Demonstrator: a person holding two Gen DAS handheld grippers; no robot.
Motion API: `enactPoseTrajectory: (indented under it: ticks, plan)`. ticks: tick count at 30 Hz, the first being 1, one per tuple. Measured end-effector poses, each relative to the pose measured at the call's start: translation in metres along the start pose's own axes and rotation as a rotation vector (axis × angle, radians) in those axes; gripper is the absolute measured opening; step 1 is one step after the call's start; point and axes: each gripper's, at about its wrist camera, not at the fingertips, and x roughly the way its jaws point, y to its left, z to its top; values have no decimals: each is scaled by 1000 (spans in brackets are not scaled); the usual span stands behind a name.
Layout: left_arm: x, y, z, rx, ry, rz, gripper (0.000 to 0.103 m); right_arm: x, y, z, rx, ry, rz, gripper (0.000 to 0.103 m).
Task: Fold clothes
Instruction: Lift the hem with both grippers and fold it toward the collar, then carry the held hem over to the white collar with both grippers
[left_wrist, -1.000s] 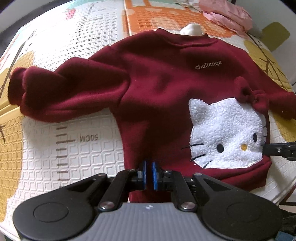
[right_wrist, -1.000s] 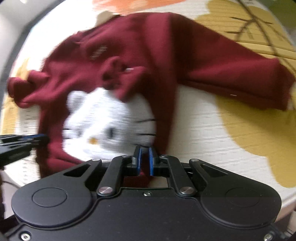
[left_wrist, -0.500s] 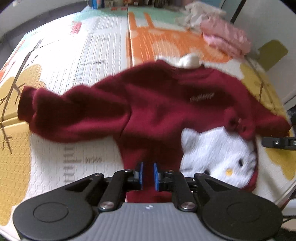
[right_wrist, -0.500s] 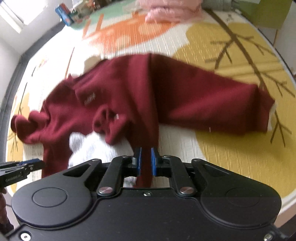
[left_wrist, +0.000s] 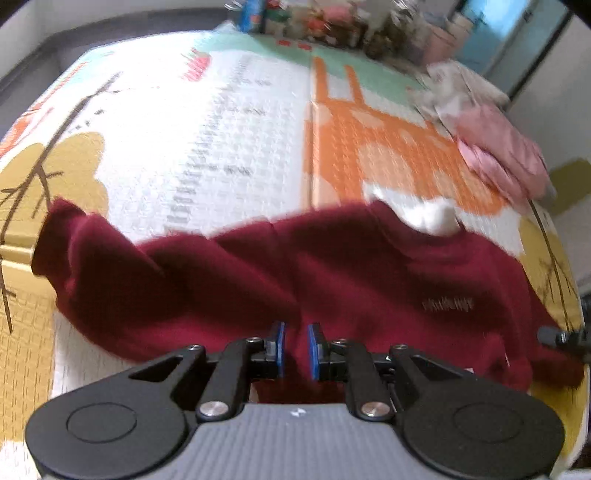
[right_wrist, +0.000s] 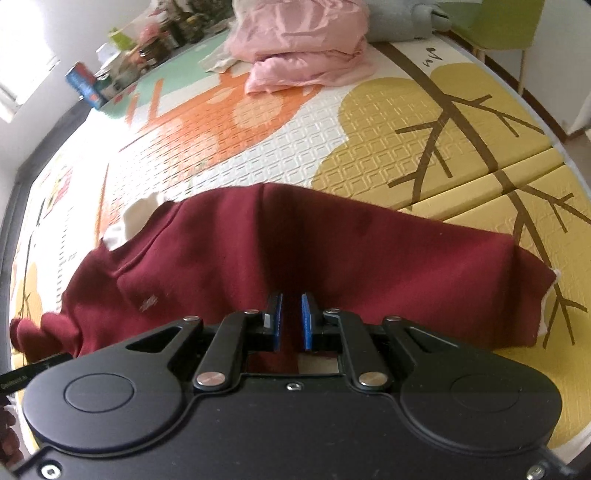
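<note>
A dark red sweatshirt (left_wrist: 369, 273) lies on the patterned play mat, its hem lifted toward the collar. My left gripper (left_wrist: 294, 349) is shut on the sweatshirt's lower hem, left side; its left sleeve (left_wrist: 85, 258) stretches out to the left. My right gripper (right_wrist: 290, 321) is shut on the hem of the sweatshirt (right_wrist: 229, 258) on the right side; the right sleeve (right_wrist: 461, 266) stretches to the right. The white cat patch is hidden. The white collar lining (left_wrist: 428, 218) shows at the far edge.
A pile of pink clothes (right_wrist: 303, 48) lies at the far end of the mat (right_wrist: 406, 147), also in the left wrist view (left_wrist: 502, 155). Boxes and clutter (left_wrist: 314, 22) line the far edge. A green chair (right_wrist: 495, 26) stands at the far right.
Both grippers have moved forward and up with the hem, carrying the lower half of the sweatshirt toward the collar. The cat patch has gone out of sight.
</note>
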Motion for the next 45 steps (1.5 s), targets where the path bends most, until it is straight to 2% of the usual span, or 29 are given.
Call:
enactPoseTrajectory:
  ticks: [6,11,20,30,34,39,42,45]
  plan:
    - [17,27,27,-99,-61,-1,16,22,-9,8,40,16,-28,10]
    - [28,45,35,-151,-22,45,16,31,-16,11,59,24,-47,10]
    - [24,66,19,-163,1,88,15,34,-25,14,54,24,-66,6]
    - [2,109,12,-275,-46,136,13,34,-38,16,52,5,-101,3]
    - [-7,121,10,-272,-70,259,14,34,-35,16,38,2,-118,3]
    - [-11,145,0,-314,-56,295,14,34,-30,16,18,-2,-144,3]
    - [-13,156,-7,-348,-54,279,14,35,-29,15,16,-3,-152,3]
    - [-18,163,-11,-359,-69,296,14,35,-28,15,12,-9,-156,3]
